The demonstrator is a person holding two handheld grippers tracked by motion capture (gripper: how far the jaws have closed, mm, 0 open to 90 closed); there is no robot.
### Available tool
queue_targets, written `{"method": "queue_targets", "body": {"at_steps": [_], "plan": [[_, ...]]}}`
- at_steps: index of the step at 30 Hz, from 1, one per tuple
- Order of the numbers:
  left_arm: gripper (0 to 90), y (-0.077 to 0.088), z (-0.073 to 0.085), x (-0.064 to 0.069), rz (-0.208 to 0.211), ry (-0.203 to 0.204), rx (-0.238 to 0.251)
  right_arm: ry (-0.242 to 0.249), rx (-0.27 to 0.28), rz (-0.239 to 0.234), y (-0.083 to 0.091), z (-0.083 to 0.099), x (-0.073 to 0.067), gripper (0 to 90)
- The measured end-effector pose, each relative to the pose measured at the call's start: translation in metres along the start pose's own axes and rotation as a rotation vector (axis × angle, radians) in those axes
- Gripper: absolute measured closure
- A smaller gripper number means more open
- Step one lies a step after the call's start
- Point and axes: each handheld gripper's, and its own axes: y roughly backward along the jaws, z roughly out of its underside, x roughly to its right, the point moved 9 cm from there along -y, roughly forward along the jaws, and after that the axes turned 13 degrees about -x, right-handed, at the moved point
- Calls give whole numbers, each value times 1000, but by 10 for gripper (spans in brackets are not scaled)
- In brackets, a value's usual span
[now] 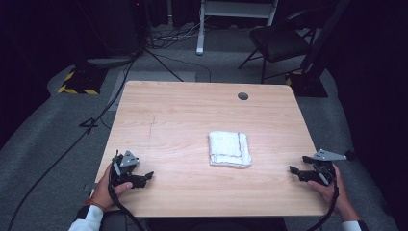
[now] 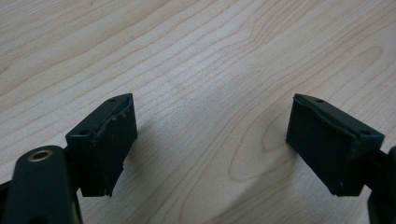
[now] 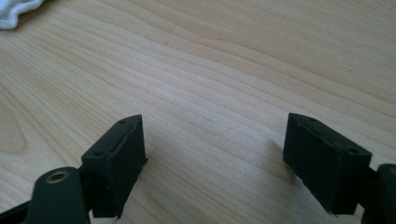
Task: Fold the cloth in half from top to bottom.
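Bare table (image 1: pixel 183 120) around central folded towel (image 1: pixel 229 149)

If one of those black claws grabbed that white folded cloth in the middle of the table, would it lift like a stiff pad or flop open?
Probably flop. The white cloth looks like soft, fuzzy towelling folded in layers, so a pinch at one edge would likely lift the top layers and let the rest sag or unfold. It seems light, and lying flat on the wooden table it shouldn't roll or tip; pushed, it would likely bunch up.
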Motion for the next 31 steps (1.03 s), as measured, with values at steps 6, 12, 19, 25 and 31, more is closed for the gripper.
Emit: {"method": "queue_targets", "body": {"at_steps": [6, 12, 19, 25, 31], "plan": [[164, 0, 1, 0, -5, 10, -2, -1, 0, 0, 0, 0, 0, 211], [162, 0, 1, 0, -3, 5, -1, -10, 0, 6, 0, -1, 0, 211], [162, 1, 1, -1, -6, 3, -2, -12, 0, 6, -1, -1, 0, 210], [162, 1, 1, -1, -7, 3, -3, -12, 0, 6, -1, -1, 0, 210], [162, 1, 1, 0, -3, 6, 0, -13, -1, 6, -1, -1, 0, 210]]}}
